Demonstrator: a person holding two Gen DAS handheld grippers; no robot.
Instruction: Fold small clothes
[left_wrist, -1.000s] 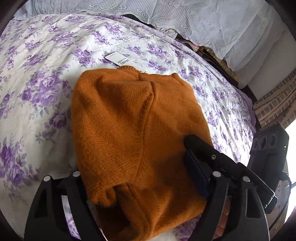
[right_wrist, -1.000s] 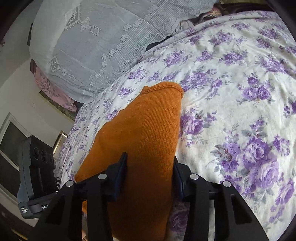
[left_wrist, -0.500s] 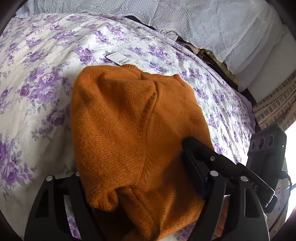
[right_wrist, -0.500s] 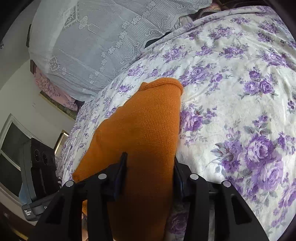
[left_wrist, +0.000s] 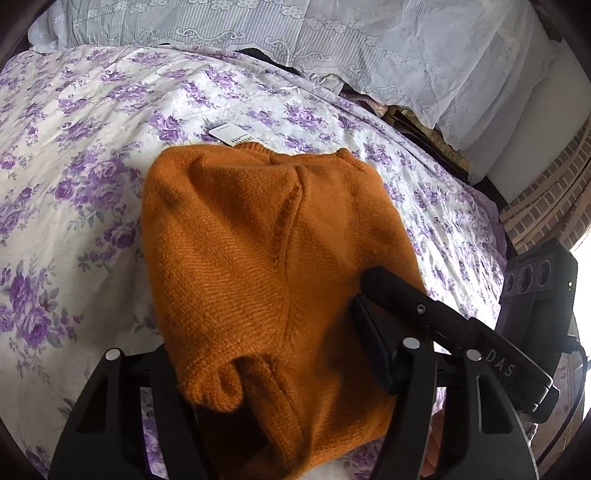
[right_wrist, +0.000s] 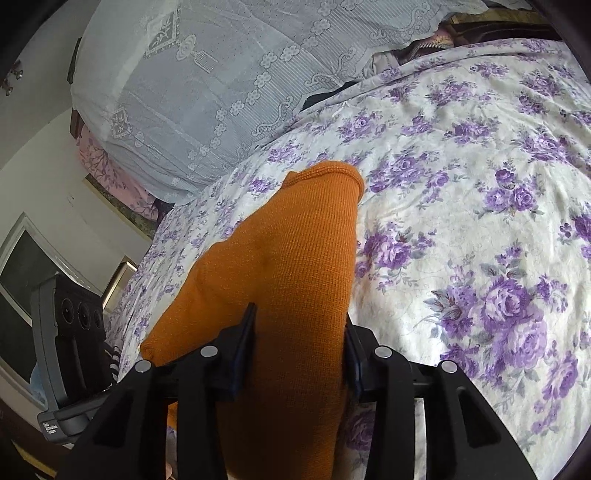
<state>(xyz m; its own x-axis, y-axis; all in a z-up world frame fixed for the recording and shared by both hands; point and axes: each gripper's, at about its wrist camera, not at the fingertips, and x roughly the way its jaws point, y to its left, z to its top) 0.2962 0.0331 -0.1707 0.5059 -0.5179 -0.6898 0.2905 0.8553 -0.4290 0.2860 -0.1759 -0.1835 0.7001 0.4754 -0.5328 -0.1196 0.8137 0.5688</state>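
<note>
Lying between right claw (right_wrist: 299, 350) pads: orange sweater (right_wrist: 284, 258).

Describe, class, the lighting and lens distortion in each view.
Left wrist view: fisheye bends the bed's far edge, dark vignette corners, daylight blown out at right, sweater shadowed near the gripper. Right wrist view: same curved distortion, soft even light on the floral sheet, everything sharp.

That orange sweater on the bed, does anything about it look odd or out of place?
Only one thing: a white paper tag pokes out from under the far edge of the orange sweater, lying on the floral bedspread. It looks like a shop label left attached. No damage shows.
</note>
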